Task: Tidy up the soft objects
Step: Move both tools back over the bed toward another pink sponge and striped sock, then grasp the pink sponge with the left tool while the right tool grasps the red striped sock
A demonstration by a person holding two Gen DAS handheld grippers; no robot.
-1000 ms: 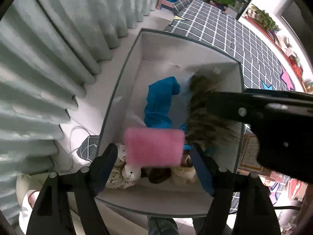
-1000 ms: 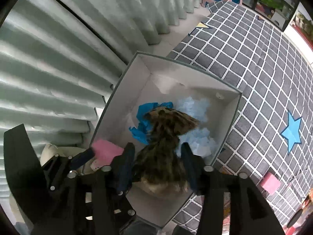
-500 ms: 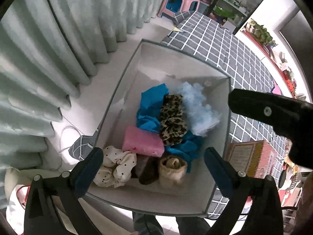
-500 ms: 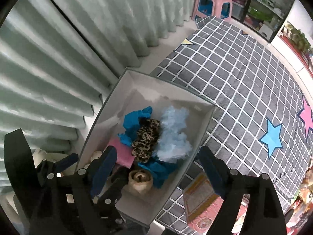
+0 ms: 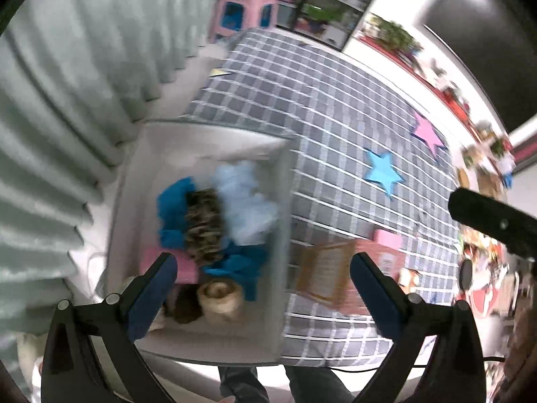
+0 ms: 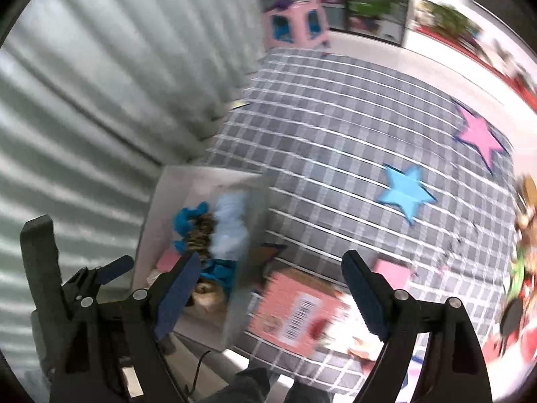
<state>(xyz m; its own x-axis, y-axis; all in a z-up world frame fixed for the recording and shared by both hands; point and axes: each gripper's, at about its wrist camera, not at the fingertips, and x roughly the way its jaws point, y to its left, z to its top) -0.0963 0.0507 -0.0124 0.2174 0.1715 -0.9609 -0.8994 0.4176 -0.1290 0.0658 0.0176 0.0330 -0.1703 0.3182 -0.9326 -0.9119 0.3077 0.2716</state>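
A white storage box (image 5: 286, 221) stands on the floor by the curtain and holds soft things: a leopard-print piece (image 5: 203, 225), a light blue fluffy piece (image 5: 245, 201), blue cloth (image 5: 174, 198), a pink sponge (image 5: 183, 268) and a beige roll (image 5: 220, 297). My left gripper (image 5: 261, 288) is open and empty, high above the box's near right side. My right gripper (image 6: 268, 288) is open and empty, above the box's right wall (image 6: 250, 252) and a pink book (image 6: 295, 305). Both views are blurred.
A grey checked mat (image 5: 352, 141) with a blue star (image 5: 382, 173) and a pink star (image 5: 428, 132) covers the floor. A pink book (image 5: 379, 262) lies on it next to the box. Pale green curtains (image 5: 60, 107) hang on the left. A pink stool (image 6: 295, 23) stands far off.
A second ago each gripper held a soft piece over the box. Both let go and opened, and the pink sponge and leopard piece now lie in the box. Both grippers have swung right.
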